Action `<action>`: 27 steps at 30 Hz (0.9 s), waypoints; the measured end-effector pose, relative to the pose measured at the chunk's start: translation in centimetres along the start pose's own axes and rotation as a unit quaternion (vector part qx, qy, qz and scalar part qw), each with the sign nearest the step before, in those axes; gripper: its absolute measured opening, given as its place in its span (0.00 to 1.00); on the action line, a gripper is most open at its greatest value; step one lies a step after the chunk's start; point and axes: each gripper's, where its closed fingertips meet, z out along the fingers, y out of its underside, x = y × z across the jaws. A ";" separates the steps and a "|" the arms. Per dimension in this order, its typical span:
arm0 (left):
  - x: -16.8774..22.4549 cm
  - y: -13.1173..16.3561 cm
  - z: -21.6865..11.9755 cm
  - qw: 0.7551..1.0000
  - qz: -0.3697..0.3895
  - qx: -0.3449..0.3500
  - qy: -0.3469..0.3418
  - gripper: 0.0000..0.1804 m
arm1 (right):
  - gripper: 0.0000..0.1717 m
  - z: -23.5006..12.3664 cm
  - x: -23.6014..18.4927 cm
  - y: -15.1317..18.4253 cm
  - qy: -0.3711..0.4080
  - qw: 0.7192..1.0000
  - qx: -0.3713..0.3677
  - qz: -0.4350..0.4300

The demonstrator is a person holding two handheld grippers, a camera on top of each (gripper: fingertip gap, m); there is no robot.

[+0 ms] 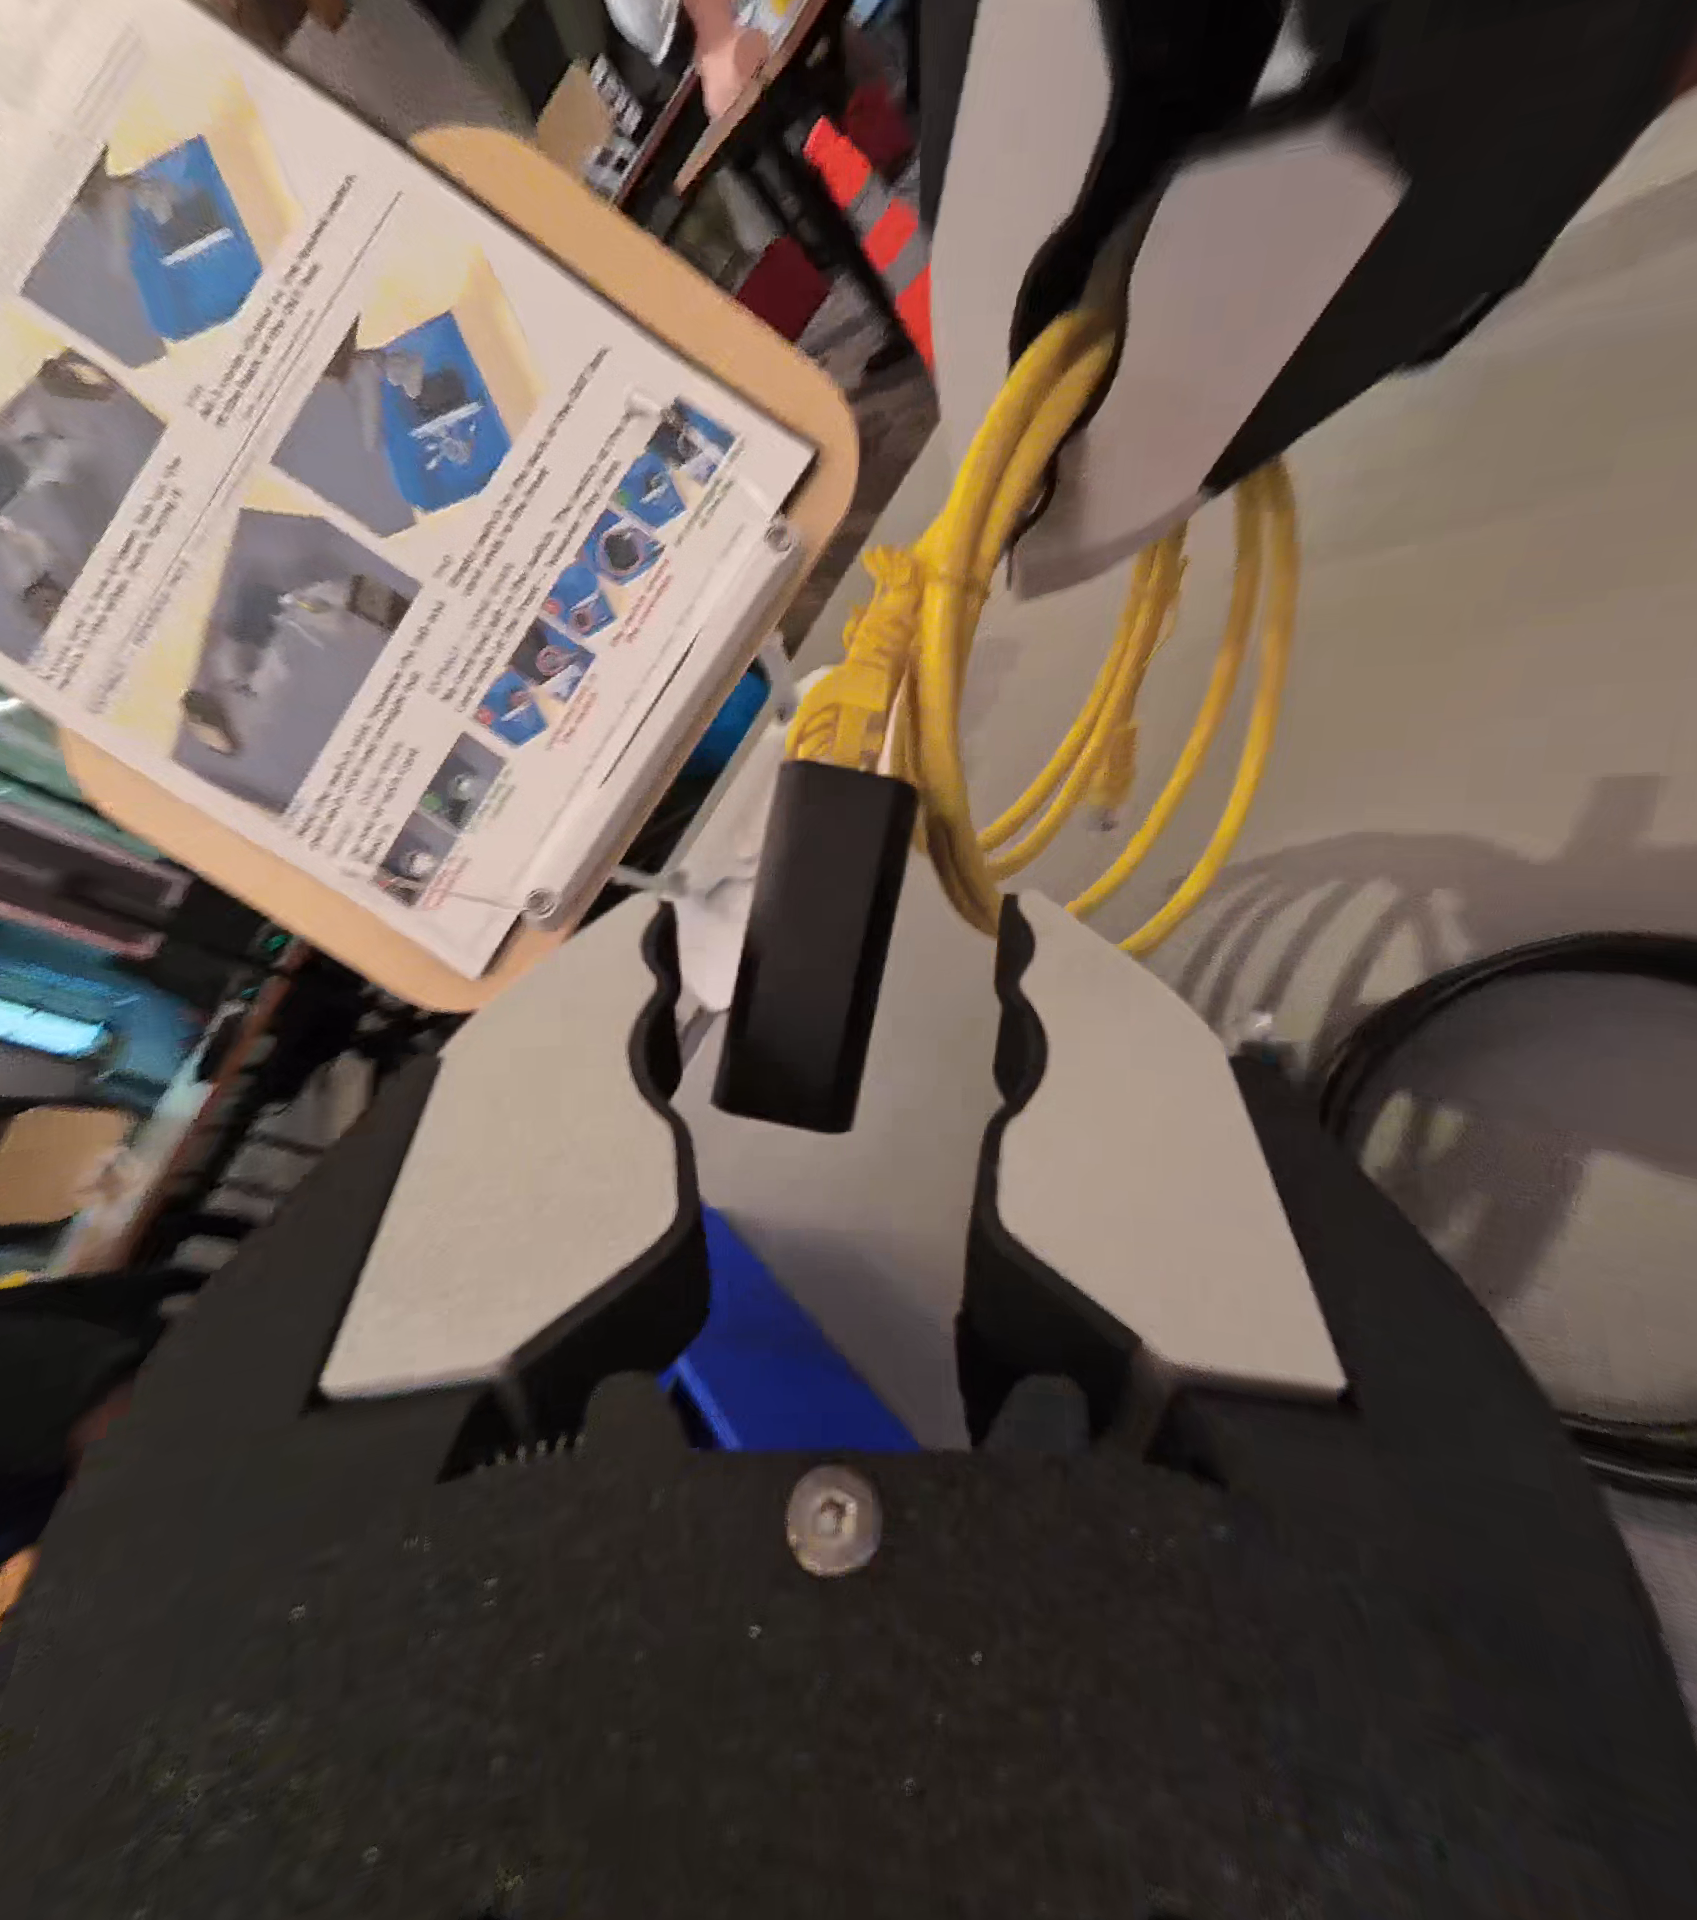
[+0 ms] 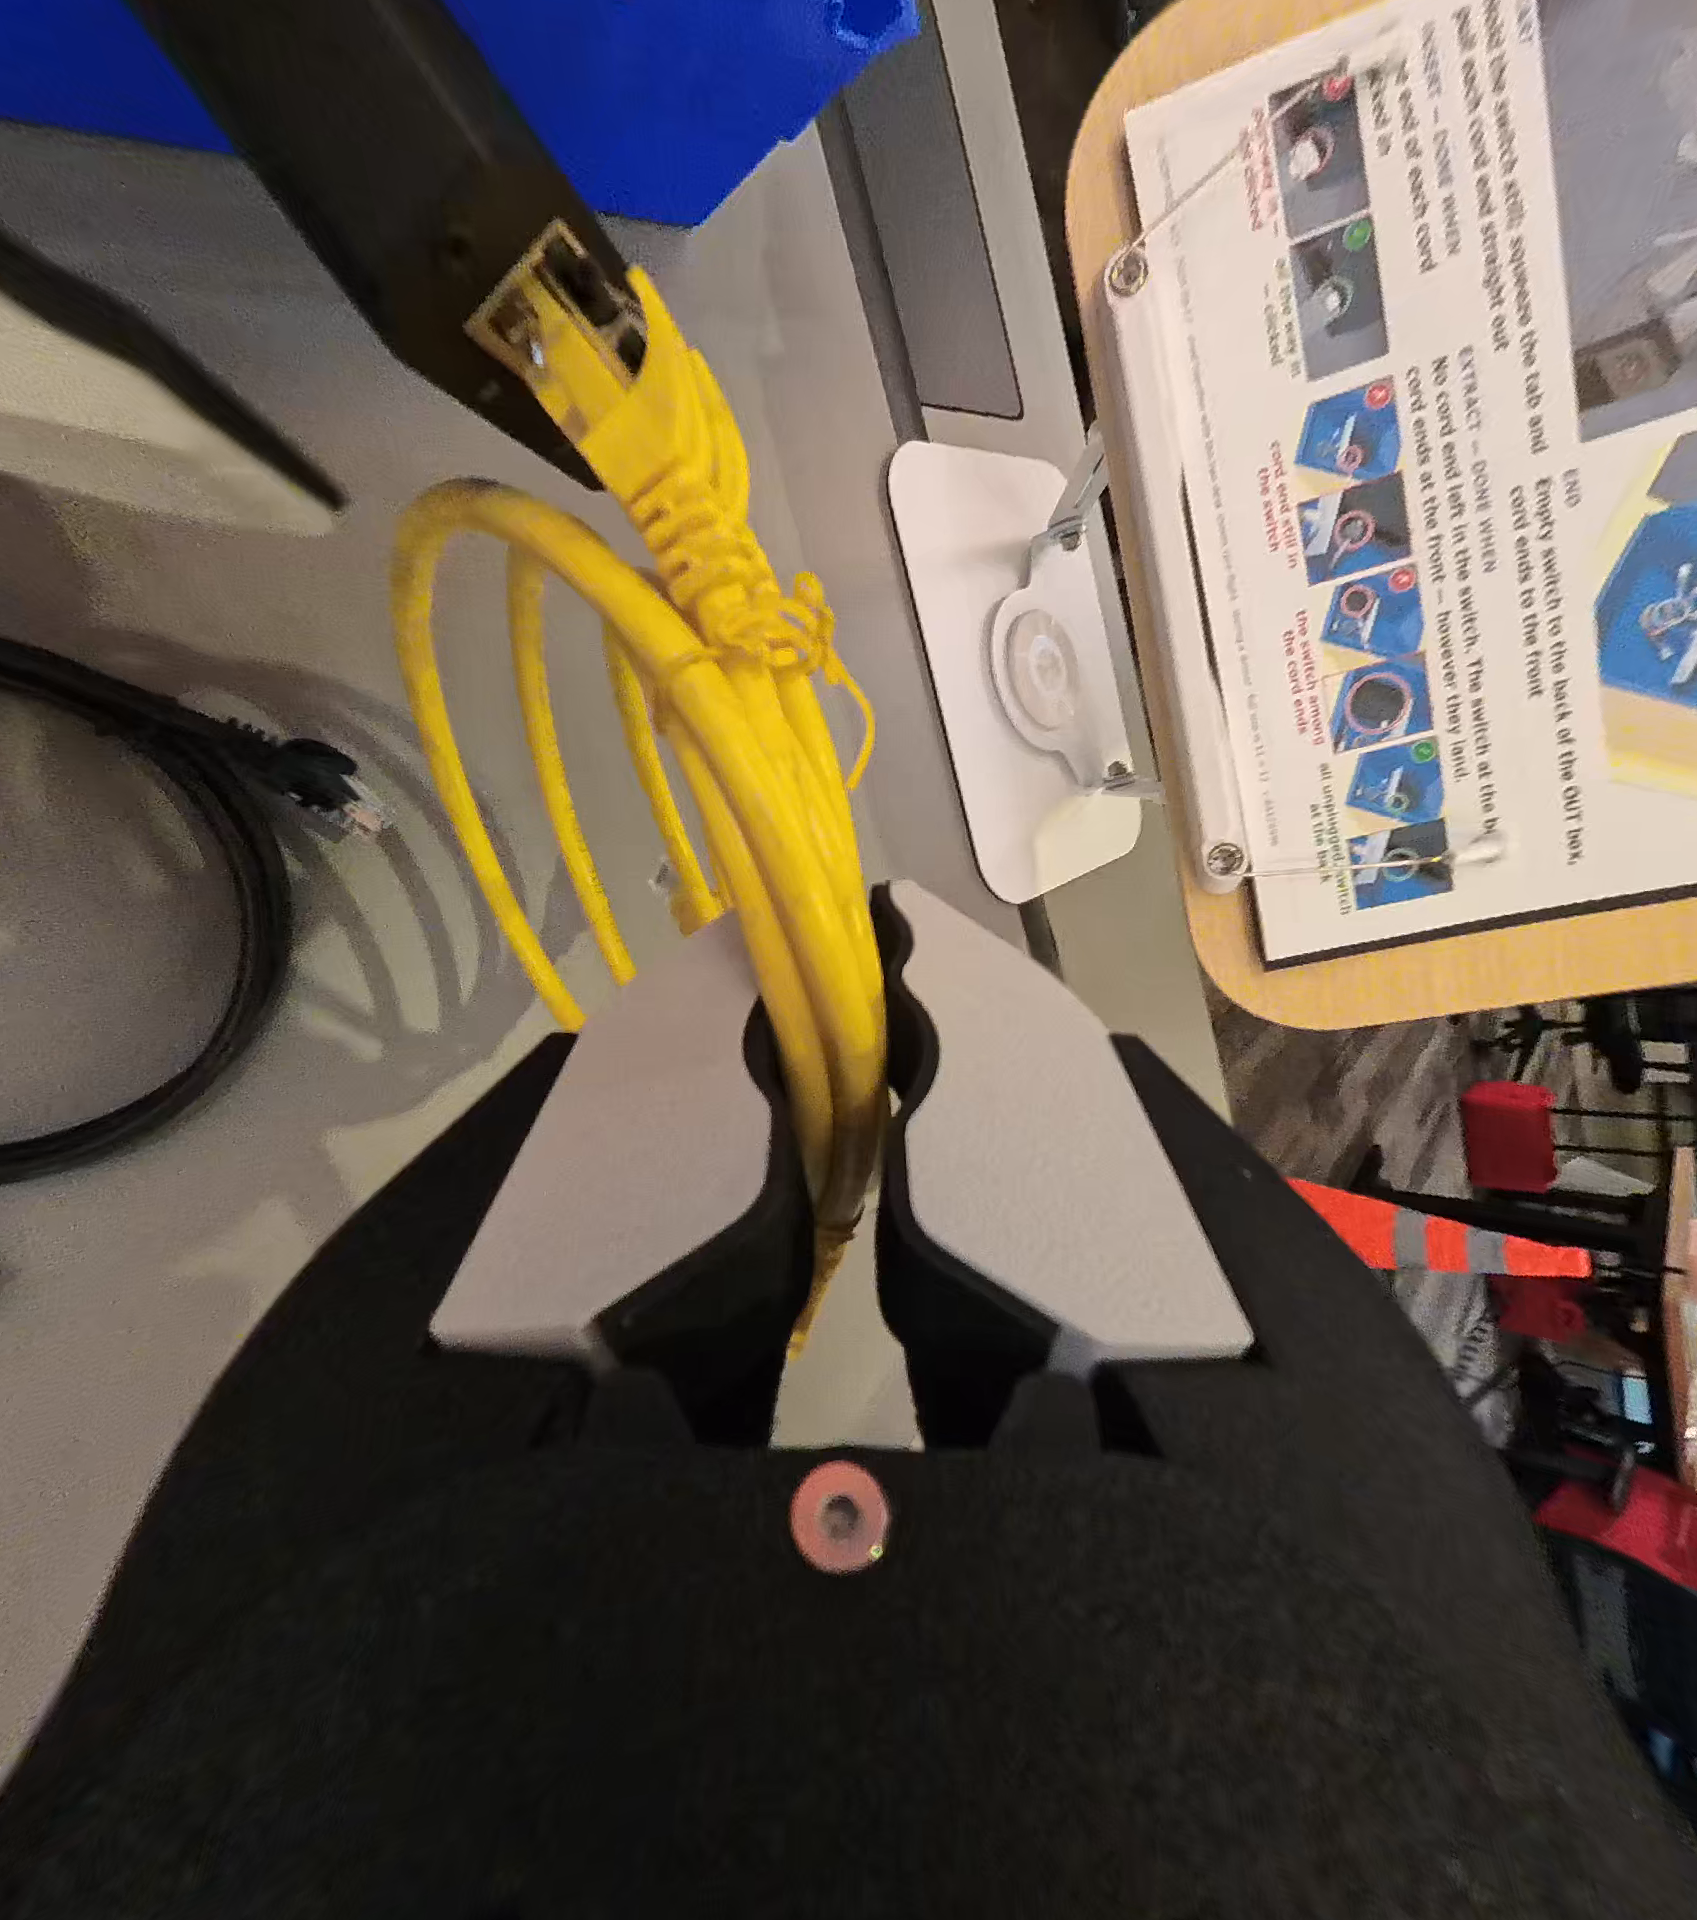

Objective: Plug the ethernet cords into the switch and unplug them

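Observation:
My right gripper is shut on a tied bundle of yellow ethernet cord. The cord's yellow plug sits in a port of the black switch. In the left wrist view the switch stands between the fingers of my left gripper, with a gap on both sides, so that gripper is open. The yellow cord runs up from the switch to the right gripper, which clamps it at the upper right.
A coiled black ethernet cord lies on the grey table at the left, also in the left wrist view. A blue bin is behind the switch. An instruction sheet on a wooden board stands on a white base. The gap from one gripper's tips to the other's is roughly 10 centimeters.

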 end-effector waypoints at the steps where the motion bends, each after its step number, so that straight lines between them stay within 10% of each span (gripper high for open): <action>1: -0.1 0.4 0.3 1.000 0.014 -0.017 -0.012 0.32 | 0.05 -0.2 0.0 -0.1 0.004 1.000 -0.001 -0.012; 6: -0.6 0.4 0.4 0.996 0.064 -0.031 -0.057 0.16 | 0.05 -1.2 -0.3 -1.5 0.025 0.998 0.014 -0.047; 17: 0.1 0.9 1.1 0.997 0.051 -0.033 -0.043 0.14 | 0.04 -2.8 -1.7 -2.4 -0.056 0.996 0.069 -0.021; 20: -0.5 0.3 0.6 0.996 0.060 -0.022 -0.058 0.14 | 0.16 -4.7 -1.4 -1.8 -0.074 0.994 0.086 0.002; 27: -1.2 -1.1 -1.6 0.994 -0.091 0.067 -0.009 0.14 | 0.25 -18.2 7.3 12.0 0.013 0.967 0.154 0.203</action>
